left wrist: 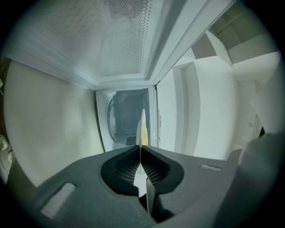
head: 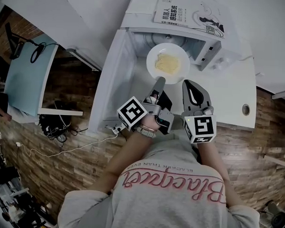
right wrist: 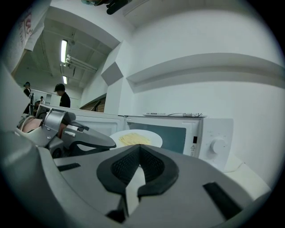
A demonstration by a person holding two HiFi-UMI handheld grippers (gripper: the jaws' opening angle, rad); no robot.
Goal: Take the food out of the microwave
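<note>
Counter: the white top (head: 232, 95) ran across the right middle of the head view and carried the oven.
Microwave: the white microwave (head: 139, 15) sat at the top centre of the head view. Its mouth faced down the frame, and a booklet (head: 183, 14) lay on its roof.
Door: the door (head: 111, 77) stood swung wide open to the left of centre.
Plate: the round white plate (head: 151, 60) hung in the air just below the mouth, top centre of the frame. As far as I could see, it was outside the cavity.
Left gripper: the left gripper (head: 158, 81) was clamped on the plate's near rim, and its own view showed the rim edge-on between the pads.
Right gripper: the right gripper (head: 188, 84) had its jaws together with nothing seen between them. It sat just beside the plate's lower-right edge.
Food: a pale yellow heap of food (head: 166, 64) lay in the middle of the plate.
Done: the door was open, the plate was gripped and, by my judgement, it had been drawn clear of the mouth.
Left: the plate was yet to be carried off and set down on the counter.
Axis: the plate lay about level, face up. Being round, it had no long axis. It reached from the gripped rim up the frame toward the mouth. The heap showed no clear long side.
</note>
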